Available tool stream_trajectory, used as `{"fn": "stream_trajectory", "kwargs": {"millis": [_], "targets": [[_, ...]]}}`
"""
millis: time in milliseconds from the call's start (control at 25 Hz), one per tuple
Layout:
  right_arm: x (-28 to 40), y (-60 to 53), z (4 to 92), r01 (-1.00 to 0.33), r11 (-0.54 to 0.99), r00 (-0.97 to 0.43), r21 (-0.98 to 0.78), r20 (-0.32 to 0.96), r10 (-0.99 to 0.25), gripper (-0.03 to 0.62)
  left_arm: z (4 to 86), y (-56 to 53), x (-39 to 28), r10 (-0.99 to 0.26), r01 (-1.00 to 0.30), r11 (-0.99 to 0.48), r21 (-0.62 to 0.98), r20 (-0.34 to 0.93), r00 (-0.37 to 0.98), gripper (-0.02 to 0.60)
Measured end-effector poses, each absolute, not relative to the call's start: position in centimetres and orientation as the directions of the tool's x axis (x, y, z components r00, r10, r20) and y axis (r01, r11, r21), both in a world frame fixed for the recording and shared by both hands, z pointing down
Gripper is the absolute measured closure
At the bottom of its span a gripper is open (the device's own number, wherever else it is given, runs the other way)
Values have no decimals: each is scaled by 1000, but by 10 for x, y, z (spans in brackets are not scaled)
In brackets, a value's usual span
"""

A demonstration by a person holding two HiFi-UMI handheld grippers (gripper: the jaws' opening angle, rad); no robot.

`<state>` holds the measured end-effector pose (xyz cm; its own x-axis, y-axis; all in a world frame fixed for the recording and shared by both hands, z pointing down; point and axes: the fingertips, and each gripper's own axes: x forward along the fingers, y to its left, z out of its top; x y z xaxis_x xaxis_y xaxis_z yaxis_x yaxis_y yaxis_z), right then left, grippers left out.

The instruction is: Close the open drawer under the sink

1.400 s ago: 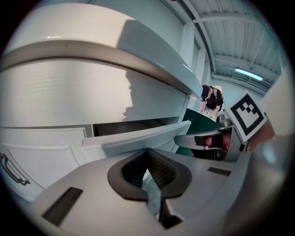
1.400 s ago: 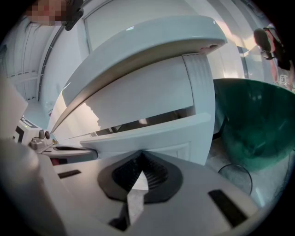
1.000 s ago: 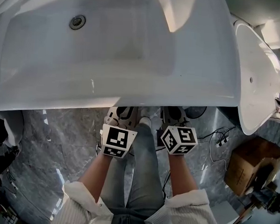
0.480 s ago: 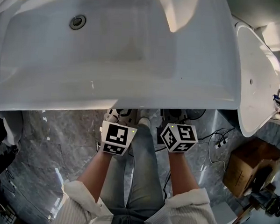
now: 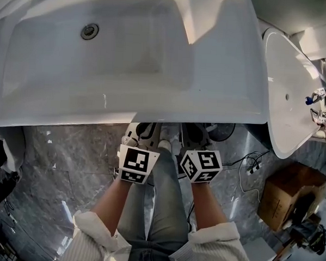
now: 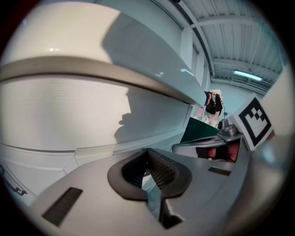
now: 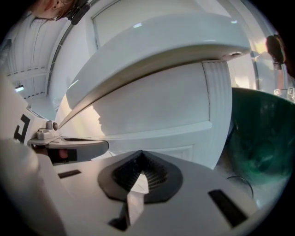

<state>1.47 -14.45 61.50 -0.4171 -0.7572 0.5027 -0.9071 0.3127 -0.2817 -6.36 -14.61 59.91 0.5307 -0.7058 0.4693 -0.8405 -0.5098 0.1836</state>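
Below sink front rim, at 6 o'clock of basin: left gripper held with jaws pressed together, nothing gripped. Drawer seen as white front panel at 12 o'clock of jaws, just ahead; long axis laid 9 to 3 o'clock; contact not confirmed. Right gripper set at 3 o'clock of left, jaws likewise closed and empty, judged equally near. Straight push toward 12 o'clock judged needed. Basin seen bare apart from drain; drawer contents hidden.
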Motion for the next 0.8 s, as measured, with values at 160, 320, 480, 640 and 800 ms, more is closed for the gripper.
{"fn": "stream_trajectory", "kwargs": {"millis": [160,320,480,640,800], "targets": [[12,-132,600,-899,329,-435,-290,490,-756,583,585,-134,-57,-708,-839,-511,189,461,535,566],[13,-120,581,-891,342,-450,-298,478,-754,583,565,-123,-46,-707,-834,-518,192,452,544,566],[19,-114,554,-883,350,-464,-315,465,-754,583,536,-117,-36,-713,-832,-525,181,440,546,566],[28,-107,521,-870,358,-484,-339,448,-752,583,507,-111,-27,-723,-835,-521,174,430,541,566],[37,-107,481,-851,396,-516,-346,403,-756,583,469,-108,-18,-745,-840,-517,164,397,536,566]]}}
